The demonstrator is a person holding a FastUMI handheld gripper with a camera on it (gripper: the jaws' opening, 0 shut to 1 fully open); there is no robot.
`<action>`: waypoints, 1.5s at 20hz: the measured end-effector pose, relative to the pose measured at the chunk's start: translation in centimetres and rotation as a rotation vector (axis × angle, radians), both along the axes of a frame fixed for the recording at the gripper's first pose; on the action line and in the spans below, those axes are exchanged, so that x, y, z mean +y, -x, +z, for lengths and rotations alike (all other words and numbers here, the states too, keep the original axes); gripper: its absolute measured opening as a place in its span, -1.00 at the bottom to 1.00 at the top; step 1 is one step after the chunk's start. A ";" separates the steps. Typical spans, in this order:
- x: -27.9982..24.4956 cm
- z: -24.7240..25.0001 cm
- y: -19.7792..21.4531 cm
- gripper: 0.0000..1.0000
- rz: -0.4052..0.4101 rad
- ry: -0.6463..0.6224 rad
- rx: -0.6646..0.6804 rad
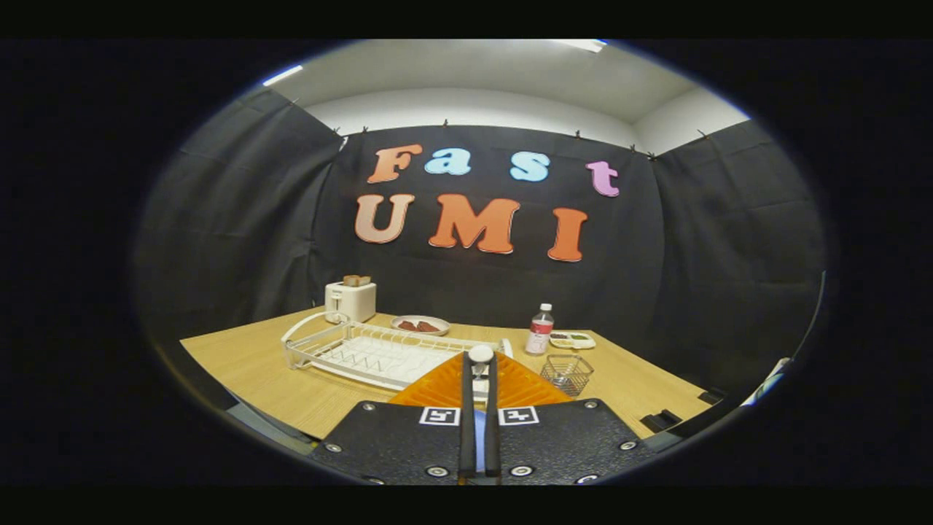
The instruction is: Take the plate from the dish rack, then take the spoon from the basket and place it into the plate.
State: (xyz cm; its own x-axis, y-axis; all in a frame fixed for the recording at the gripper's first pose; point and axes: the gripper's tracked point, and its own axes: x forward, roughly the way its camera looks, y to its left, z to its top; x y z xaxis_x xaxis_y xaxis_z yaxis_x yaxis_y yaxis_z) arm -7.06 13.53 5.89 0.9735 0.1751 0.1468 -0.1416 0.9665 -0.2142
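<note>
Spoon (479, 359) is sitting low centre, clamped upright in the claw (479, 364), its round end over the orange plate (444, 385); light, stiff and slick, it is needing that firm handle grip.

One dish rack (379, 354) lies on the worktop (248, 364). Behind the rack stand one toaster (350, 300) and one plate of food (420, 324). To the rack's right are one bottle (540, 330), one small tray (572, 340) and one wire basket (567, 372). Just before the rack, one orange plate (444, 386) and one spoon (480, 355) sit at the one tool (479, 364), whose two fingers pinch the spoon.
</note>
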 end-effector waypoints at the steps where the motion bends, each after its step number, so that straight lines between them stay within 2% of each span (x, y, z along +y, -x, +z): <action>1: 0.2 -0.4 0.3 -0.91 0.007 0.002 0.007; 9: 2.0 -5.6 0.0 -0.90 0.060 0.015 0.097; 15: 2.1 -9.9 -1.9 -0.90 0.049 0.026 0.187; 18: 1.9 -10.1 -2.1 -0.91 0.049 0.020 0.201; 25: 1.4 -11.2 -2.0 -0.68 0.056 0.021 0.276; 26: 1.2 -10.9 -2.1 -0.60 0.056 0.019 0.273; 29: 0.4 -10.2 -2.5 0.10 0.050 -0.007 0.273; 30: 0.1 -10.1 -2.7 0.60 0.042 -0.017 0.275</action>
State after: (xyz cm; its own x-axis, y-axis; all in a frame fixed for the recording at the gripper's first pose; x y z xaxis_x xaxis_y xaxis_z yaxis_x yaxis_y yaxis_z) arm -4.31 13.62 -4.19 0.9692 0.2162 -0.1182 -0.2323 0.9617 -0.1457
